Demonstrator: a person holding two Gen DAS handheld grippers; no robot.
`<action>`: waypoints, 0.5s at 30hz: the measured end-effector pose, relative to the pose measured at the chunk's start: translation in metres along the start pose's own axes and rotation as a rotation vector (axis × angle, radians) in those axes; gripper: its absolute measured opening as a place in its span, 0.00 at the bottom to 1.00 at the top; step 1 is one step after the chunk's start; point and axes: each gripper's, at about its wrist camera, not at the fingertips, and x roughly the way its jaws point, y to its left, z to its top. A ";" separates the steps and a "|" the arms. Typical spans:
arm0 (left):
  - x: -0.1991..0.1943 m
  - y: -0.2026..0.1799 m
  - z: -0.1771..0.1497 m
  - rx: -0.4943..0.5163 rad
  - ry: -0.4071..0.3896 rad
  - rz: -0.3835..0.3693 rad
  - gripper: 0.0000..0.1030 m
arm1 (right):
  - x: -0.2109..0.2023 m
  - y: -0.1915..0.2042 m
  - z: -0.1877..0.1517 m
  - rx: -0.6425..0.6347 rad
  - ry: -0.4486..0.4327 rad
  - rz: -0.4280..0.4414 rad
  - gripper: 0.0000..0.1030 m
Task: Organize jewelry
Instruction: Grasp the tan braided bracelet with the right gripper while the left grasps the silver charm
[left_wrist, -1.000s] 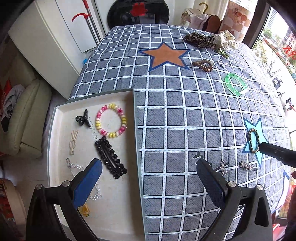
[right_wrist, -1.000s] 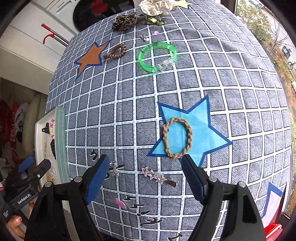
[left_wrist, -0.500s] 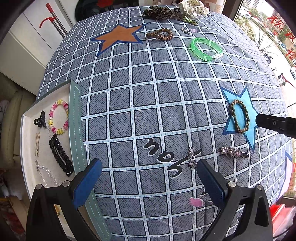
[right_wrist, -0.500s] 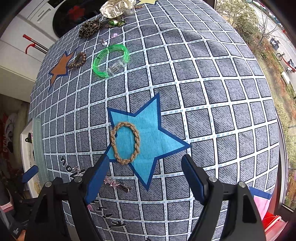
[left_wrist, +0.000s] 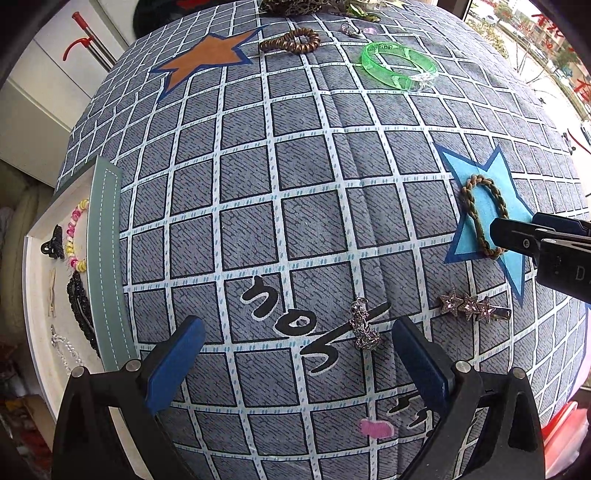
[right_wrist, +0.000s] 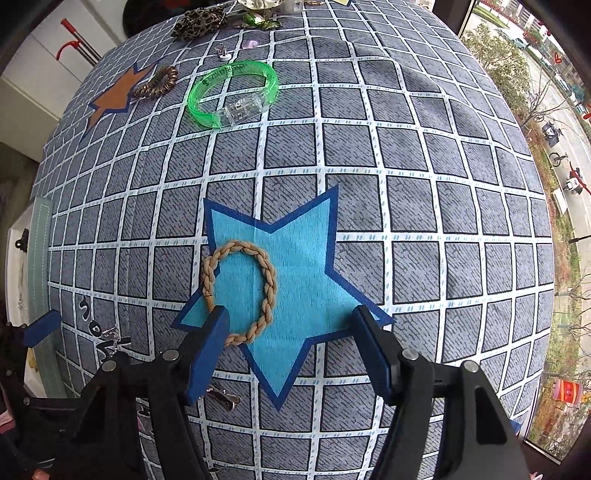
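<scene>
A tan braided ring (right_wrist: 240, 291) lies on the light-blue star (right_wrist: 295, 273) of the checked cloth. My right gripper (right_wrist: 291, 347) hangs low over the ring's near edge, and its jaws are closing. The ring's lower arc lies between the fingers, untouched by the pads, and the left finger (right_wrist: 207, 350) covers part of it. My left gripper (left_wrist: 299, 362) stands open, pointing down over the cloth. A silver pendant (left_wrist: 364, 328) lies just ahead of its right finger, and a star hair clip (left_wrist: 469, 308) lies further right. The right gripper's tip (left_wrist: 517, 240) shows over the braided ring (left_wrist: 484, 214).
A white tray (left_wrist: 107, 258) at the left holds a bead bracelet (left_wrist: 75, 236), a black claw clip (left_wrist: 53, 243), a black barrette (left_wrist: 77, 306) and a chain. Far back lie a green bangle (right_wrist: 232, 94), a brown spiral tie (right_wrist: 157, 83) and a leopard scrunchie (right_wrist: 199, 22).
My left gripper has moved from above the tray rightward over the cloth and lower. My right gripper has sunk toward the braided ring, and its jaws have narrowed.
</scene>
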 end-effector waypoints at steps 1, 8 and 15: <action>0.001 0.000 0.000 0.003 0.002 0.001 1.00 | 0.000 0.002 0.000 -0.012 -0.007 -0.010 0.67; 0.003 -0.004 -0.002 0.004 0.003 -0.042 0.85 | 0.005 0.029 -0.001 -0.087 -0.025 -0.071 0.56; -0.010 -0.030 0.000 0.075 -0.003 -0.099 0.40 | 0.006 0.071 -0.011 -0.112 -0.022 -0.062 0.36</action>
